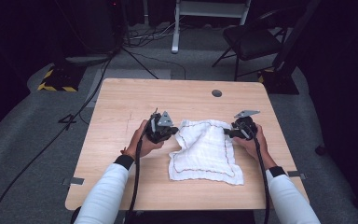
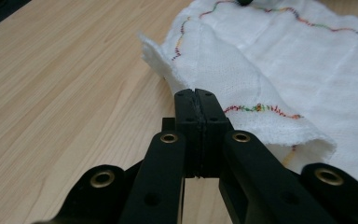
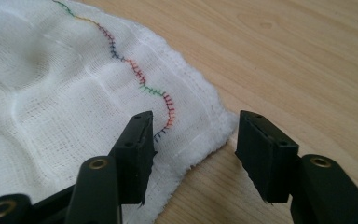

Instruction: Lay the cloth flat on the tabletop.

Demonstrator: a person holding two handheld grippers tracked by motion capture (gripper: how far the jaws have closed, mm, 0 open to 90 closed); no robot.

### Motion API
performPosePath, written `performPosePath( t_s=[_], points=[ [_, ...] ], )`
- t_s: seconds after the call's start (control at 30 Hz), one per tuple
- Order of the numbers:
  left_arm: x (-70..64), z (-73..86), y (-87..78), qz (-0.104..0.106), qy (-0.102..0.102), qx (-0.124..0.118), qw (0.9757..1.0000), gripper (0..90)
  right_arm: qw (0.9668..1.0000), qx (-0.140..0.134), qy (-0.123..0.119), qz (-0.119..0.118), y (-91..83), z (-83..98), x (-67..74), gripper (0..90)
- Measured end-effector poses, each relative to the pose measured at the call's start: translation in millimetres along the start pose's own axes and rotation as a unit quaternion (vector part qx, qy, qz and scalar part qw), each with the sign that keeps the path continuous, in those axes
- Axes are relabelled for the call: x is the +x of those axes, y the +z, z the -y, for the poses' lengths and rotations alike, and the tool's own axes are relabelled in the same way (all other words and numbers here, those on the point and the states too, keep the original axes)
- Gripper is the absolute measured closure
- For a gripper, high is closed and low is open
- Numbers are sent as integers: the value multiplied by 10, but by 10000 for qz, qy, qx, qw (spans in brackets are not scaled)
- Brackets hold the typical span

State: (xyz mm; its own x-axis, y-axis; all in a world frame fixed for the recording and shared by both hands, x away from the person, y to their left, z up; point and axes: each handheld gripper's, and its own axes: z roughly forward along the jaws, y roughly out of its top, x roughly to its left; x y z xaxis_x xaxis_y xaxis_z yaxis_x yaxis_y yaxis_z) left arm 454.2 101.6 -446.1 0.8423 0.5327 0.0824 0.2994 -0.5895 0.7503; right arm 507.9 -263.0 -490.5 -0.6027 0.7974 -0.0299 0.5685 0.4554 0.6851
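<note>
A white gauze cloth [image 1: 205, 151] with a multicoloured stitched hem lies rumpled on the wooden table [image 1: 121, 107]. My left gripper [image 1: 173, 130] is at the cloth's left edge. In the left gripper view its jaws [image 2: 196, 93] are pressed together, and a raised fold of the cloth [image 2: 223, 70] meets their tips. My right gripper [image 1: 228, 133] is at the cloth's far right corner. In the right gripper view its jaws [image 3: 196, 119] stand apart, with the corner of the cloth [image 3: 51, 93] lying between them, untouched by the pads.
A round grommet hole [image 1: 216, 93] sits near the table's far edge. Beyond the table stand a black chair [image 1: 251, 42] and a white frame [image 1: 177, 28], with cables on the grey floor. Bare wood lies left of the cloth.
</note>
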Motion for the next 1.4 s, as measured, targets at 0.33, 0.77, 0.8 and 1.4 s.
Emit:
performPosePath(
  t_s=[0.33,0.77,0.8,1.4],
  points=[
    [243,138,123,-231,-346,226,9989,890,9991,15,-21,-421,64,-87,9,861],
    [404,-137,-296,-539,-435,-550,9961,892,9934,-1095,-337,-18,-631,-478,53,872],
    [397,-157,-327,-576,-393,-579,9959,892,9927,-1152,-349,-6,-674,-493,58,872],
    [658,-352,-240,-1557,-1129,-830,9778,666,9843,-1443,-443,910,-677,-853,45,713]
  ],
)
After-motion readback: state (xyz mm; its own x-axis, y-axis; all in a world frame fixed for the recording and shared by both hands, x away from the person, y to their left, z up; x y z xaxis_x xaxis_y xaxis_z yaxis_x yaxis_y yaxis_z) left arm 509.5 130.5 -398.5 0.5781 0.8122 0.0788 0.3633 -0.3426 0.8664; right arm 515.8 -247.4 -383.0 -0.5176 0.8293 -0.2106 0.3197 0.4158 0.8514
